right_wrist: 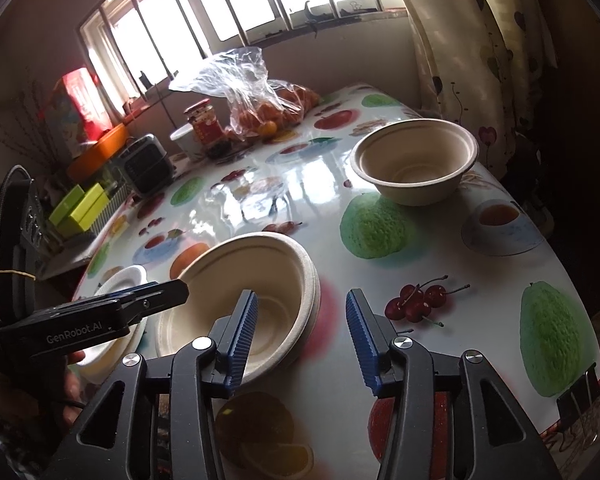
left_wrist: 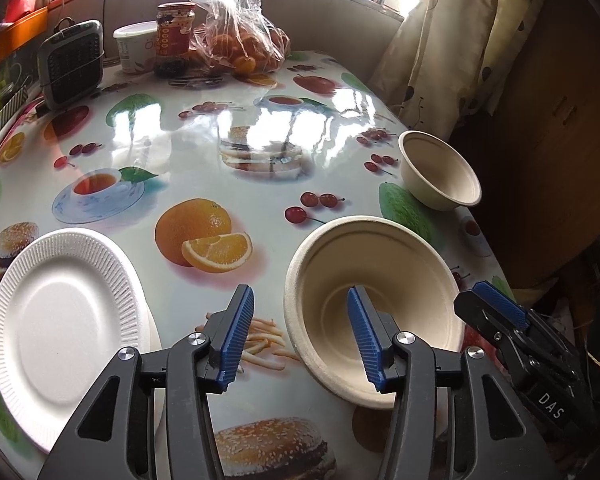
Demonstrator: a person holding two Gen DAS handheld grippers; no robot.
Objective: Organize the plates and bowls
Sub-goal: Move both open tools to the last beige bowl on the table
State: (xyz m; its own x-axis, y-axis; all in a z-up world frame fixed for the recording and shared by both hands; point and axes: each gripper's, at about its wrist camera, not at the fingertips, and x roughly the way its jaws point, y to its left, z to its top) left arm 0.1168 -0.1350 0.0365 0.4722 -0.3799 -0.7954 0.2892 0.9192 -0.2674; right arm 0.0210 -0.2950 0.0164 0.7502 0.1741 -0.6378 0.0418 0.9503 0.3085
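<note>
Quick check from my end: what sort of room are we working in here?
Most likely a home dining or kitchen corner: a table under a glossy fruit-print cloth, a jar and bag of oranges at its far end, and a barred window with a patterned curtain.

A white ribbed plate (left_wrist: 60, 344) at nine o'clock and beige bowls (left_wrist: 376, 312) lie on a glossy fruit-and-burger-patterned tablecloth (left_wrist: 204, 184).

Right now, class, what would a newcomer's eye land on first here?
The glossy fruit-and-burger tablecloth covers the whole table. Near the front sit stacked tan bowls between both open tongs, with white paper plates to their left. A clear bag of oranges glares by the window at the far end.
</note>
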